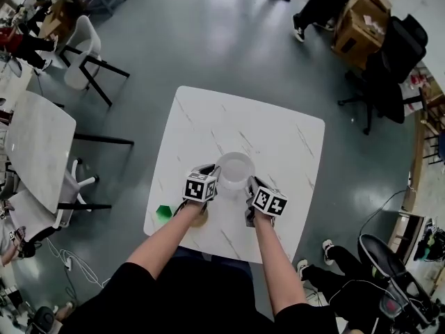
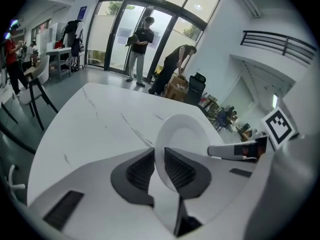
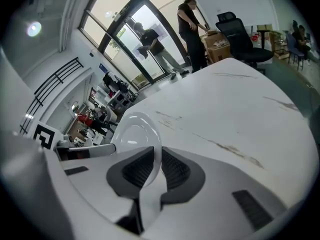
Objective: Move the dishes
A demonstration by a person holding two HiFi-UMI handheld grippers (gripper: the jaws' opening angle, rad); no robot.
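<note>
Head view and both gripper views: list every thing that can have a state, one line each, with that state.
white plate: upright, gripped at opposite sides of its rim by both grippers.
left gripper: shut on the plate's rim.
right gripper: shut on the plate's rim.
green object: lying free on the white marble table, near its left edge.
tan round object: lying on the table, partly hidden by the left gripper.

Glossy white dish (image 1: 235, 170); marble-look table (image 1: 208, 124), perhaps laminate.
</note>
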